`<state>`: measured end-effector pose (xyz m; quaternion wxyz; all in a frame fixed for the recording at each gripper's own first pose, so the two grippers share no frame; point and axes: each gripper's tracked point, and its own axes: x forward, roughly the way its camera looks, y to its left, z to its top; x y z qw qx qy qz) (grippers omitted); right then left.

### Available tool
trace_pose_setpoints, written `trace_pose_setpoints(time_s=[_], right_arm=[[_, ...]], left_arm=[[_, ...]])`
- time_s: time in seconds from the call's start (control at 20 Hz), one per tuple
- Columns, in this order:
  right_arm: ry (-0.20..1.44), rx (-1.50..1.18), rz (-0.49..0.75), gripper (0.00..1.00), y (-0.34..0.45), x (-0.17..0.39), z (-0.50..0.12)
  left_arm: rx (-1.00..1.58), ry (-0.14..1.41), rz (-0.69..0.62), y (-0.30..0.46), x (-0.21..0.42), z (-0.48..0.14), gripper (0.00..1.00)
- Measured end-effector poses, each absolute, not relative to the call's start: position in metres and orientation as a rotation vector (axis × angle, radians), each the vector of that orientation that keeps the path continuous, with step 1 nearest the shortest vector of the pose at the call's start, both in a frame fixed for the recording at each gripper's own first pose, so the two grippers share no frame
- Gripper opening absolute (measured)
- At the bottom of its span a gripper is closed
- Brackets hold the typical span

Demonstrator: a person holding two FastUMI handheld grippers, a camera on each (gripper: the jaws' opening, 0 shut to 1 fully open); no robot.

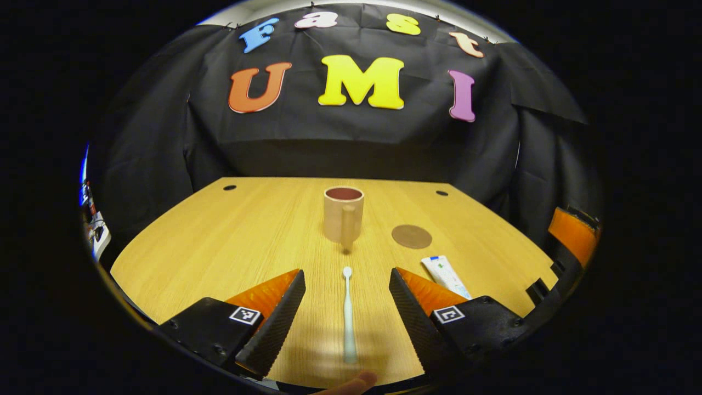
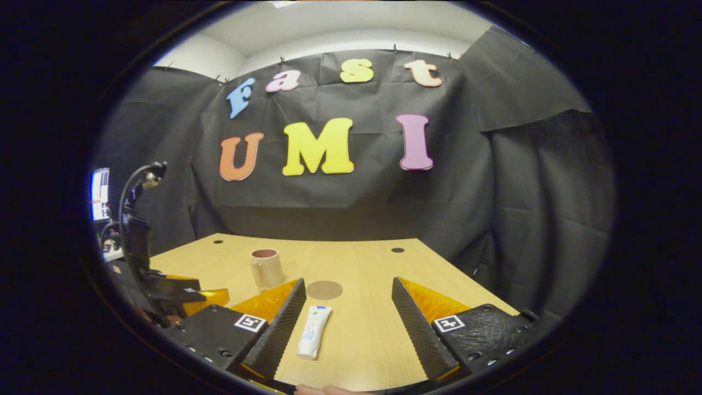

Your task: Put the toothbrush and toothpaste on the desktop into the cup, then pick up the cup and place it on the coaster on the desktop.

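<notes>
your left gripper shows jaws apart in the left gripper view, toothbrush lying on the desk between them, cup beyond, coaster and toothpaste right of it. your right gripper in the right gripper view has jaws apart over the toothpaste, untouched; coaster and cup sit beyond.

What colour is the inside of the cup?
Dark reddish-brown inside the cup; the left gripper view shows it best.

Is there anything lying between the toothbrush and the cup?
No. In the left gripper view, only bare desktop separates the toothbrush head from the cup, whose handle faces it.
</notes>
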<state>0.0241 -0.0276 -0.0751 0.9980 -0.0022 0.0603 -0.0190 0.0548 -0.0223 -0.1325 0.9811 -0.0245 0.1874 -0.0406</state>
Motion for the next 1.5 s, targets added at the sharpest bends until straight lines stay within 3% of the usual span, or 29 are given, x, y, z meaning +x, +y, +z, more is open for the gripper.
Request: trace_pose_setpoints(time_s=[0.25,0.55,0.7,0.9,1.25,1.5], right_arm=[[0.192,-0.014,-0.012,0.95,-0.011,0.038,-0.102],[0.247,-0.039,0.008,0.98,0.005,0.056,-0.125],[0.286,-0.044,0.015,0.95,0.013,0.065,-0.138],[0.349,-0.054,0.019,0.95,0.021,0.074,-0.159],[0.506,-0.016,-0.005,0.95,0.022,0.086,-0.210],[0.578,0.015,0.010,0.83,0.025,0.098,-0.227]], left_arm=[[-0.024,0.462,-0.110,-0.029,0.071,-0.165,0.96],[-0.062,0.529,-0.092,-0.023,0.076,-0.186,0.62],[-0.082,0.555,-0.108,-0.024,0.074,-0.192,0.33],[-0.117,0.553,-0.128,-0.022,0.074,-0.196,0.14],[-0.097,0.457,-0.139,-0.015,0.072,-0.181,0.12],[-0.088,0.296,-0.134,-0.011,0.065,-0.132,0.12]])
